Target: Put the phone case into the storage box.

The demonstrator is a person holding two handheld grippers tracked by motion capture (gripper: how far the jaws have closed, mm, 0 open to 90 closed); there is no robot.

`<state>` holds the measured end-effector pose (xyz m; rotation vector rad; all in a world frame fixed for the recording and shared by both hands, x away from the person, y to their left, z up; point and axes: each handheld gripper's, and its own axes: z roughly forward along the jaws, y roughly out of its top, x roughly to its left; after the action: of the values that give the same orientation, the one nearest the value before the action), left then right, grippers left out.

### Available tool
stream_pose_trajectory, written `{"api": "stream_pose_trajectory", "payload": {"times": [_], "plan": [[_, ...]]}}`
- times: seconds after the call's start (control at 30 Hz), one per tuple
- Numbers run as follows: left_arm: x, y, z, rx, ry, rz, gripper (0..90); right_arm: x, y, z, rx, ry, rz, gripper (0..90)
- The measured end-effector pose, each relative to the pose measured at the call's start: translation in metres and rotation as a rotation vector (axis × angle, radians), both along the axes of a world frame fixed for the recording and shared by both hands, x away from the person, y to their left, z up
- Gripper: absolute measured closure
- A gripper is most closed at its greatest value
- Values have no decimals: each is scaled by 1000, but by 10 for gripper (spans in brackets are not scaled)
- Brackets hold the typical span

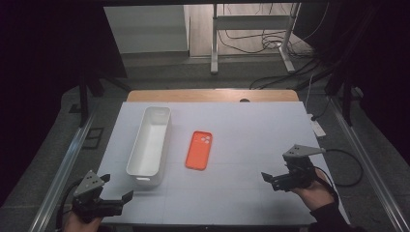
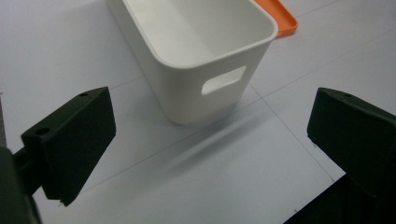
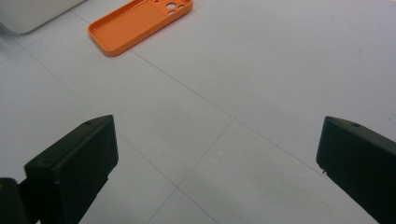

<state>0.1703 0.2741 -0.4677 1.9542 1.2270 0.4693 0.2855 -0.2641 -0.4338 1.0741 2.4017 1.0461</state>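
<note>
A flat orange rubbery phone case, camera cut-outs seemingly at its far end, is lying just beside a long white plastic bin. The left gripper and right gripper are hovering with jaws spread wide, empty.

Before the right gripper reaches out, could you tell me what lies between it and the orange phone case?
Nothing: bare white table separates the right gripper from the orange phone case, per the right gripper view.

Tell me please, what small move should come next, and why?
Probably move the right tongs forward and left toward the case. Both tongs are open and hold nothing; the case lies flat, apart from the bin, and the right gripper view looks toward it. The left tongs face the bin instead.
</note>
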Motion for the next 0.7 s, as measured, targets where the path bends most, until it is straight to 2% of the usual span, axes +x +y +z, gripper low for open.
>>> {"api": "stream_pose_trajectory", "payload": {"times": [0.2,0.5,0.7], "plan": [[0,1,0,-5,2,0,19,4,9,0,-12,6,21,0],[1,1,0,-7,5,-3,19,15,20,-1,2,17,32,0],[1,1,0,-7,8,-3,19,20,29,-1,-13,15,54,0]]}}
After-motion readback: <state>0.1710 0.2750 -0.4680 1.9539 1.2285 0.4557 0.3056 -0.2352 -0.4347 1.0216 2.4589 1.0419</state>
